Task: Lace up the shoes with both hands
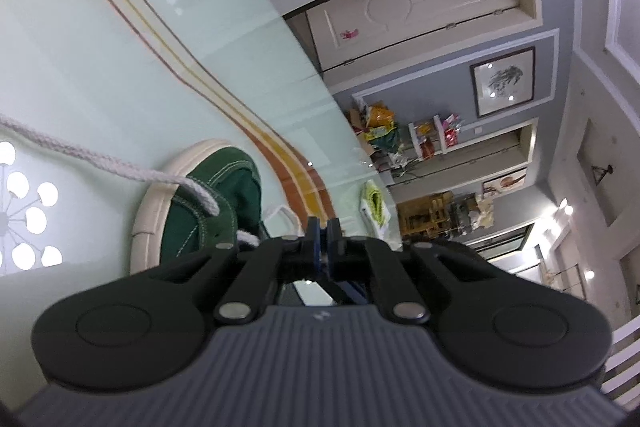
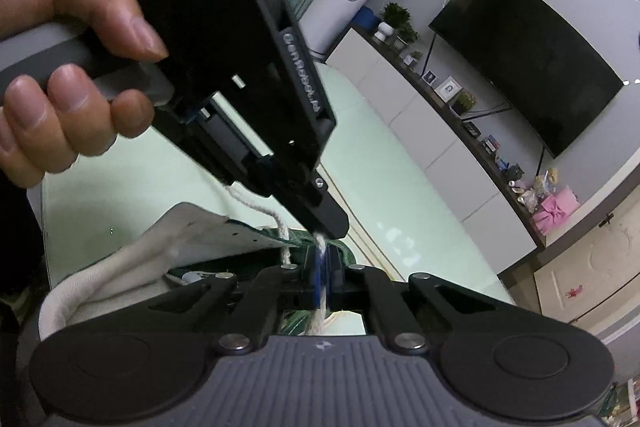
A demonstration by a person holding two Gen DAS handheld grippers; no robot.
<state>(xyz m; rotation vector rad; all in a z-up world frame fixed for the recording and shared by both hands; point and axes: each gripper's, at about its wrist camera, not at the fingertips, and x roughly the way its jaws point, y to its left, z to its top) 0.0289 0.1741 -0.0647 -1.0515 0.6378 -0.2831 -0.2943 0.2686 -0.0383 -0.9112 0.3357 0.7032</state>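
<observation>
With the right tongs [image 2: 323, 267] and left tongs [image 2: 326, 227] both clenched on the white braided cotton shoelace [image 2: 320, 243] just above the green suede sneaker [image 1: 216, 203] on the pale green glass counter [image 1: 80, 27], an uneven tug risks slipping.

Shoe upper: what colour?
Dark green shoe with white stitching; clearest in the left wrist view.

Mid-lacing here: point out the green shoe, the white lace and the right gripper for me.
green shoe [image 1: 224, 187]: left wrist view, on its green suede upper.
white lace [image 1: 80, 153]: left wrist view, on the taut stretch above the table.
right gripper [image 2: 325, 267]: right wrist view, between its fingertips, shut on the lace.
</observation>
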